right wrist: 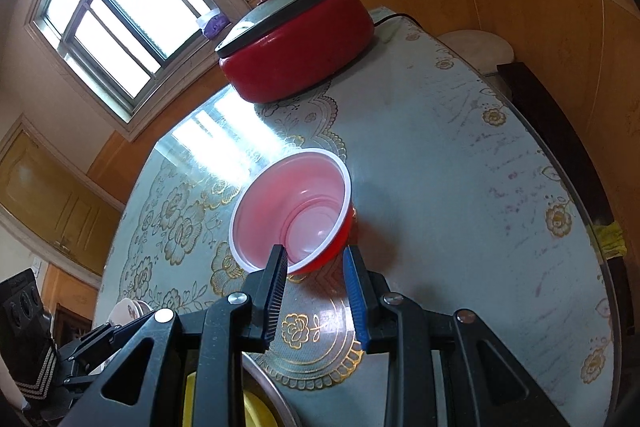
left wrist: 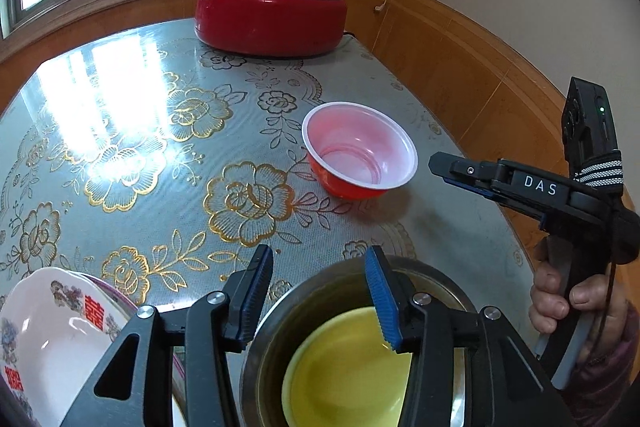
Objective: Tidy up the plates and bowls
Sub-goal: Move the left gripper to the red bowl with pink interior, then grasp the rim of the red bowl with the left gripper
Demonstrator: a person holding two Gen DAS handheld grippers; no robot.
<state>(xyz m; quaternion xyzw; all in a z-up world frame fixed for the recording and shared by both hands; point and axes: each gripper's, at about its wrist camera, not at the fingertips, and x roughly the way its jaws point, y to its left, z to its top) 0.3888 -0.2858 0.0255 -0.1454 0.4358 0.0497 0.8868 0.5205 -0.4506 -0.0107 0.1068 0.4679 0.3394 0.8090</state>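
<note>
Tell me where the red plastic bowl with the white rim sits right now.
The red plastic bowl stands upright on the floral table, just beyond the right gripper, nearer than the red lidded cooker.

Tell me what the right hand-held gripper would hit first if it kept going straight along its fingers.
Most likely the red bowl: the right hand-held gripper, jaws open and empty, points at the bowl's near rim, which sits just beyond the fingertips. Depth is uncertain, so it might touch the tablecloth just short of it.

Red lidded cooker (left wrist: 271,15) on flowered table (left wrist: 132,131)
</note>
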